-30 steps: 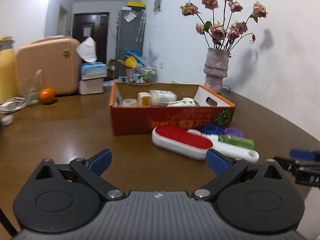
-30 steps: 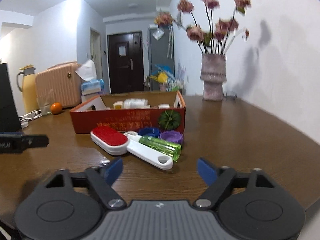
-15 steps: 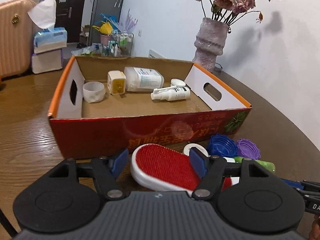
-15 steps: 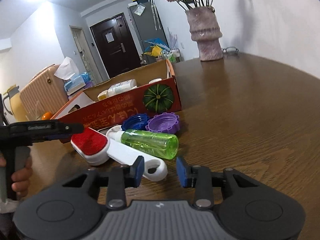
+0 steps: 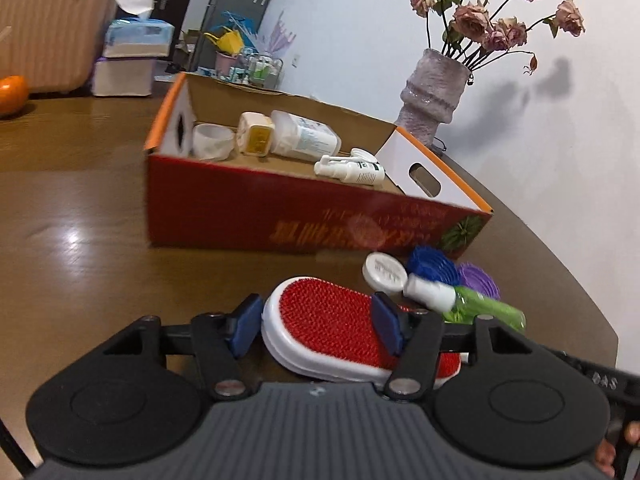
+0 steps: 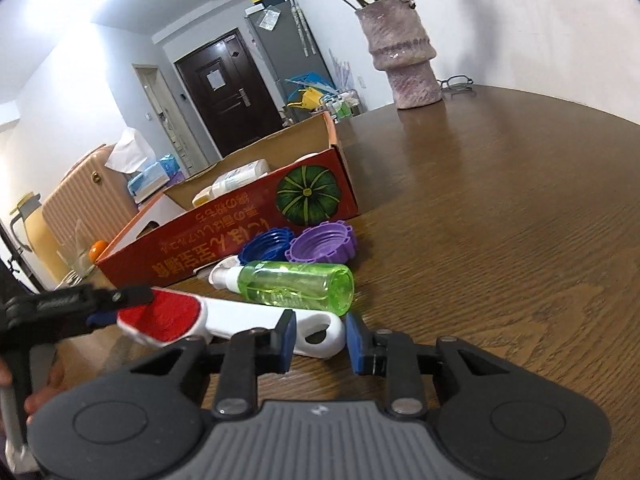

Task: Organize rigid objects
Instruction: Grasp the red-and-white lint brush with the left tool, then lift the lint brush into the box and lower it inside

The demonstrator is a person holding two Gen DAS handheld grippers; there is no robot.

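Observation:
A white lint brush with a red pad (image 5: 336,330) lies on the wooden table in front of the red cardboard box (image 5: 280,220). My left gripper (image 5: 316,326) is open, its jaws on either side of the red head, not clamped. My right gripper (image 6: 320,338) is open around the brush's white handle end (image 6: 320,330). A green spray bottle (image 6: 296,282), a blue lid (image 6: 266,244), a purple lid (image 6: 322,242) and a white cap (image 5: 384,272) lie beside the brush. The box holds several white bottles and jars.
A grey vase of dried roses (image 5: 434,96) stands behind the box near the wall. An orange (image 5: 12,94), a tissue box (image 5: 136,38) and a pink suitcase (image 5: 48,24) are at the far left. Glasses (image 6: 456,82) lie by the vase.
Both grippers have moved closer to the brush and tilted. The left jaws now straddle the red head; the right jaws have come forward around the handle end.

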